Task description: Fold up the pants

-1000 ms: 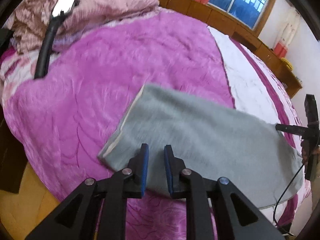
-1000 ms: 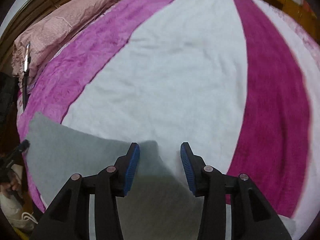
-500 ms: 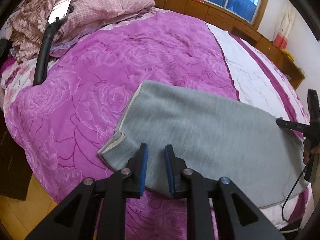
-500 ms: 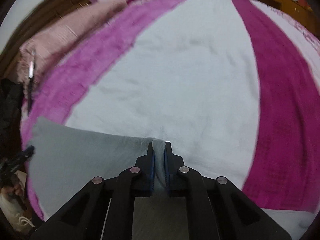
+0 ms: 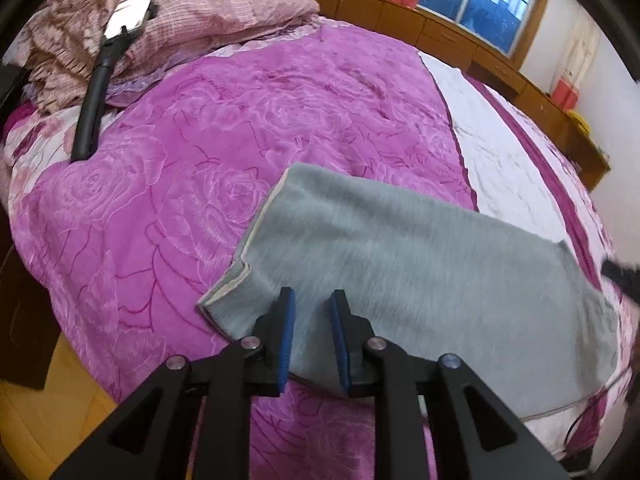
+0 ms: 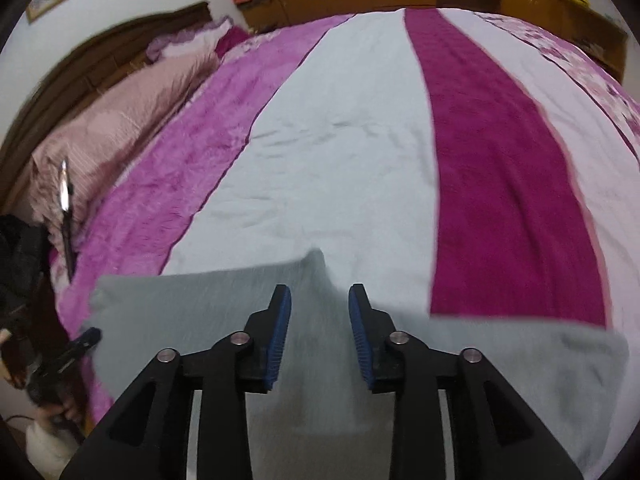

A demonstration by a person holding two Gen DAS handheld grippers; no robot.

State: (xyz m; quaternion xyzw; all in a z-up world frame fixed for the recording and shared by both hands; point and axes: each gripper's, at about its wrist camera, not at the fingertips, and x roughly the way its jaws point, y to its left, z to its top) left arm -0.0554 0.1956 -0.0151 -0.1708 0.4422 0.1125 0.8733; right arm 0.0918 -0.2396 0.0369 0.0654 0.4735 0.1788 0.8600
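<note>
pants [image 5: 420, 272] | grey, folded flat | lying on purple-white bedspread [image 5: 200, 160]

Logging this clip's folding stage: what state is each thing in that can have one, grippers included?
gray pants: folded flat on the bed, one near corner slightly turned up.
left gripper: open, over the pants' near edge, gripping nothing.
right gripper: open, over the pants, gripping nothing.
phone: clamped in a black holder, upright.
pink quilt: bunched by the headboard.
</note>
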